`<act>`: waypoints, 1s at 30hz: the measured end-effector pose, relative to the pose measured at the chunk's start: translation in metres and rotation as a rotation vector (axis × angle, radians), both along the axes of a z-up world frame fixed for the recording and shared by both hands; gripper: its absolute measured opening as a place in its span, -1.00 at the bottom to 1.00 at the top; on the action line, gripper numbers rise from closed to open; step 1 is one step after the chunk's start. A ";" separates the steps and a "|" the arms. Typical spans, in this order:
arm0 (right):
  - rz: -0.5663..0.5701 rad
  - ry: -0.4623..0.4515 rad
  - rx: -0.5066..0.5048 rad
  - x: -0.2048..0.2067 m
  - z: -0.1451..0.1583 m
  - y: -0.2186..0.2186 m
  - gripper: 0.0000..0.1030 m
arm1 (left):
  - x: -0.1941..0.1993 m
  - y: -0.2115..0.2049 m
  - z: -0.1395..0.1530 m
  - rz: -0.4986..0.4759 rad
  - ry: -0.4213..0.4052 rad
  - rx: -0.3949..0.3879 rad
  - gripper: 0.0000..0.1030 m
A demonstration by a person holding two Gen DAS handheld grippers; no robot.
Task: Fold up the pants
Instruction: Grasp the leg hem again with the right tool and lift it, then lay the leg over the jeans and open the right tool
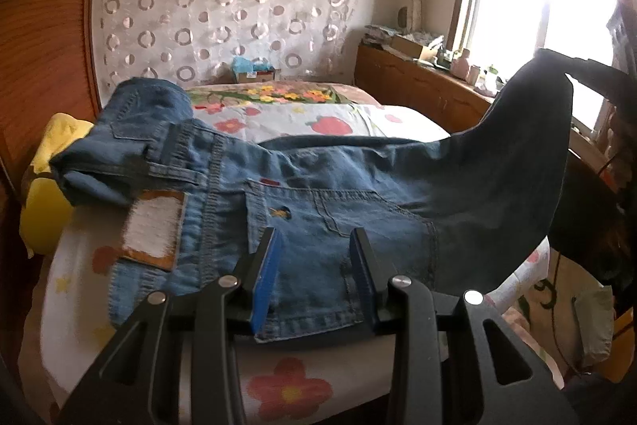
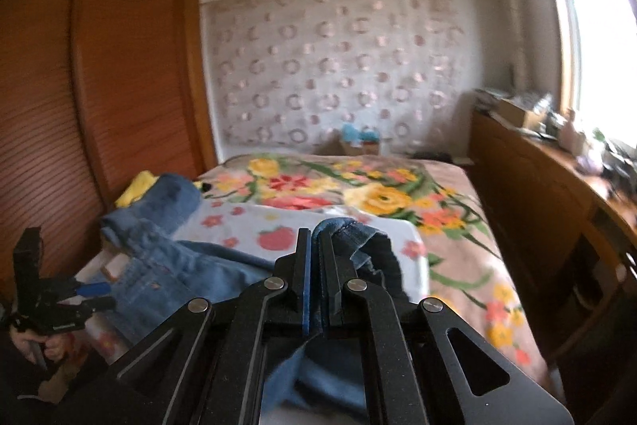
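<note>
- The jeans (image 1: 318,210) lie across the near end of the bed (image 2: 458,226), long axis sideways, waistband end beside the yellow pillow (image 1: 43,210).
- Right gripper (image 2: 316,266): jaws closed on the hem of a leg, lifted off the bed.
- Left gripper (image 1: 314,262): jaws part-open straddling the seat; I cannot tell whether they pinch cloth.
- Only the left view shows the raised leg hanging; only the right shows the pinched hem.

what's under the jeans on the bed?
Under the jeans lies a white sheet with red flowers and strawberries, spread over a floral blanket. A yellow thing shows beside the waistband. Anything directly under the denim is covered.
</note>
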State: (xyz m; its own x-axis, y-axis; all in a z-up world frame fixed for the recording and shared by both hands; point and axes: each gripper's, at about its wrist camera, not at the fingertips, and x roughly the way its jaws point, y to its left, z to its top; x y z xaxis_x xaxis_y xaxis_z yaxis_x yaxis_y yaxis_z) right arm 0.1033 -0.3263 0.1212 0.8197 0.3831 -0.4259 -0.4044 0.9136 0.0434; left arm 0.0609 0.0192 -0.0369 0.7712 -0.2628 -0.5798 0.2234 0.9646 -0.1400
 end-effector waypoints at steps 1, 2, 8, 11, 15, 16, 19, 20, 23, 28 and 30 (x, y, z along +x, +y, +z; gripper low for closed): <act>0.018 -0.001 -0.007 0.002 0.001 0.010 -0.99 | -0.001 0.003 0.001 0.004 -0.002 0.001 -0.33; 0.037 -0.002 -0.012 0.004 0.002 0.020 -0.99 | -0.002 0.005 0.002 0.007 -0.004 0.002 -0.33; 0.191 0.010 0.006 0.005 0.008 0.084 -0.99 | -0.006 0.015 0.004 0.028 -0.008 -0.003 -0.33; 0.268 0.025 0.006 0.003 0.010 0.113 -0.99 | -0.007 0.018 0.003 0.034 -0.008 -0.008 -0.33; 0.343 0.084 -0.008 0.007 -0.003 0.147 -0.98 | -0.008 0.022 0.001 0.042 -0.005 -0.018 -0.33; 0.347 0.098 -0.016 0.009 -0.008 0.151 -0.98 | -0.008 0.023 0.000 0.044 -0.003 -0.020 -0.33; 0.356 0.162 -0.046 0.017 -0.028 0.162 -0.57 | -0.008 0.025 -0.002 0.046 0.002 -0.021 -0.33; 0.357 0.186 -0.054 0.020 -0.036 0.164 -0.18 | -0.008 0.026 -0.002 0.046 0.002 -0.021 -0.33; 0.339 0.196 -0.031 0.017 -0.044 0.152 0.05 | -0.007 0.026 -0.003 0.045 0.004 -0.023 -0.33; 0.282 0.195 -0.045 0.015 -0.055 0.132 0.06 | -0.004 0.020 -0.008 0.028 0.018 -0.022 -0.33; 0.253 0.208 -0.055 0.015 -0.064 0.122 0.06 | -0.001 0.016 -0.011 0.018 0.027 -0.019 -0.33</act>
